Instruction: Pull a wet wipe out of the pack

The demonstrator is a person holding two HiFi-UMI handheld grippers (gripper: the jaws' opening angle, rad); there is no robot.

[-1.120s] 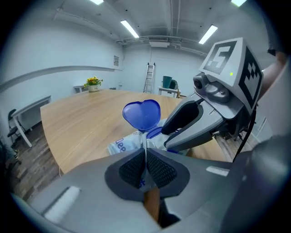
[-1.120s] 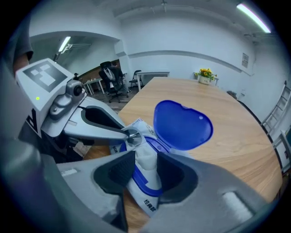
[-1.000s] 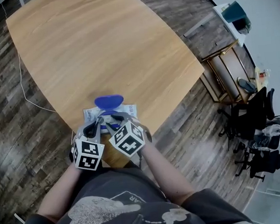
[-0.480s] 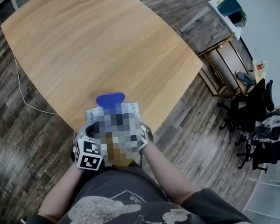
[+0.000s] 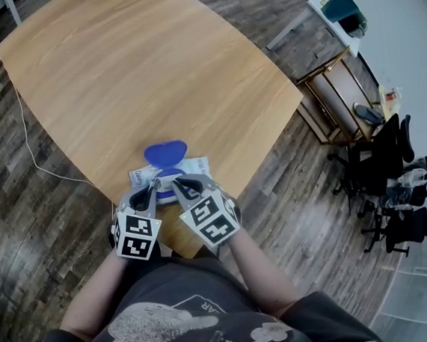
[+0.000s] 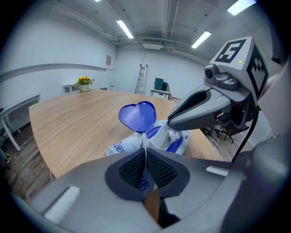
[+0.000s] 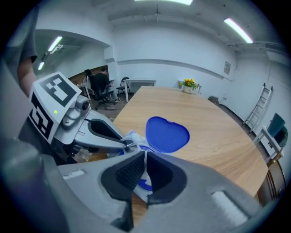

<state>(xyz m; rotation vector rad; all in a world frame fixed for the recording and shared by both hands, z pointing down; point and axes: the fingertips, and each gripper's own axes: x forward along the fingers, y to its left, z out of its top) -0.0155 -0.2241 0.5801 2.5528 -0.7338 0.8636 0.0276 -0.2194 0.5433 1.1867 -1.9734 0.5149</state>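
A white and blue wet-wipe pack (image 5: 196, 165) lies near the front edge of the wooden table (image 5: 152, 75), its blue heart-shaped lid (image 5: 165, 151) flipped open away from me. My left gripper (image 5: 153, 189) is shut on the pack's near edge, and the thin film shows between its pads (image 6: 157, 168). My right gripper (image 5: 178, 182) is shut on a white wipe (image 6: 173, 135) that rises in a peak from the opening under the lid (image 6: 137, 116). In the right gripper view the wipe is a thin white strip between the shut jaws (image 7: 145, 157), with the lid (image 7: 167, 134) beyond.
The table's front edge lies just below the pack, close to my body. Office chairs (image 5: 384, 187) and a metal cart (image 5: 343, 109) stand on the wood floor to the right. A white cable (image 5: 31, 146) trails on the floor at the left.
The right gripper's jaws have closed over the pack's opening, and it has lifted a little toward me with the wipe. The left gripper has kept still on the pack.
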